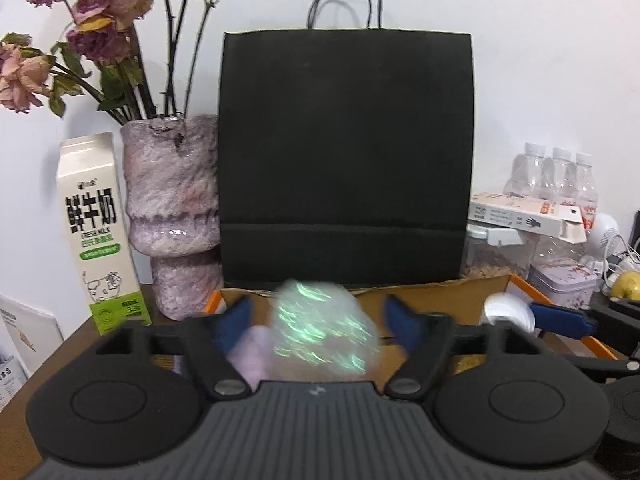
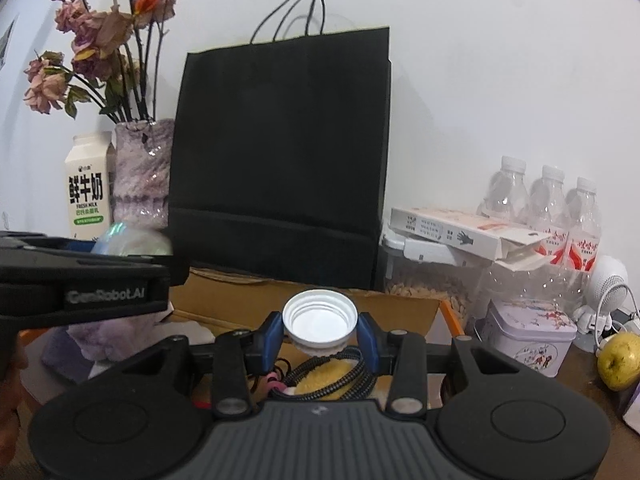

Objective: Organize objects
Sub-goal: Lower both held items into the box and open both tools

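My left gripper (image 1: pixel 320 316) is wide open, its blue pads apart. A shiny iridescent wrapped bundle (image 1: pixel 324 332) shows blurred between the pads, touching neither; it also shows in the right wrist view (image 2: pixel 132 242). My right gripper (image 2: pixel 322 330) is shut on a white screw cap (image 2: pixel 320 318), held open side toward the camera above an open cardboard box (image 2: pixel 312 304). The cap also shows in the left wrist view (image 1: pixel 508 312). Inside the box lie a braided cable (image 2: pixel 340 376), something yellow and a purple fuzzy item (image 2: pixel 108 334).
A black paper bag (image 1: pixel 344 156) stands behind the box. Left of it are a fuzzy vase (image 1: pixel 172 204) of dried roses and a milk carton (image 1: pixel 96 232). Right are water bottles (image 2: pixel 548 208), a flat carton (image 2: pixel 460 232), a tin (image 2: pixel 528 332) and an apple (image 2: pixel 620 360).
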A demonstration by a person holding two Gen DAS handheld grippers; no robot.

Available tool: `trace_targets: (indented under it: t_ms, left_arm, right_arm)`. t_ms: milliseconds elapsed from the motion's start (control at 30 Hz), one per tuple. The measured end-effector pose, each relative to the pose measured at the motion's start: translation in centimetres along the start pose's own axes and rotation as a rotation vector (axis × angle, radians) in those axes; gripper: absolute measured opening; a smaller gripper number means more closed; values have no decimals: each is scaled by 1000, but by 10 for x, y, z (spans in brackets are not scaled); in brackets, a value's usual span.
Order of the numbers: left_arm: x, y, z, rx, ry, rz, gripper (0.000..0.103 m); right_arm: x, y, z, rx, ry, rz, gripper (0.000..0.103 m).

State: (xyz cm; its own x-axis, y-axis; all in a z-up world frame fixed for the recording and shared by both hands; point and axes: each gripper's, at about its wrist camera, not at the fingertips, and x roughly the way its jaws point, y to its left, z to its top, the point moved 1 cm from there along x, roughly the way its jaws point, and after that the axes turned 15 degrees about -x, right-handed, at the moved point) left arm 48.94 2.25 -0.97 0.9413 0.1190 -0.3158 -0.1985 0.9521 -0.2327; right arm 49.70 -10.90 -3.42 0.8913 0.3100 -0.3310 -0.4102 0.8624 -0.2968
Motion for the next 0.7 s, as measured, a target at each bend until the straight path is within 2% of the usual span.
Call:
trace_targets:
  t_ms: [33, 67, 100, 133, 233, 700]
  left_arm:
    - [-1, 1, 1, -3, -11, 7, 97]
    - [-3, 2, 2, -7, -24, 14, 103]
    - [-4, 3, 3, -10, -37, 20, 103]
    - [-5, 3, 4, -10, -42, 23, 103]
    - [-6, 6, 5, -21, -42, 19, 103]
    - [-9, 9, 6, -20, -42, 23, 103]
  right_arm:
    - [1, -1, -1, 8, 8, -2, 60]
    - [2, -3, -1, 18, 16, -6, 70]
    - [2, -5, -2, 28, 18, -14, 87]
    - [1, -6, -3, 35, 20, -27, 95]
    - [3, -10, -4, 53, 35, -27, 103]
    - [2, -9, -3, 53, 67, -14, 103]
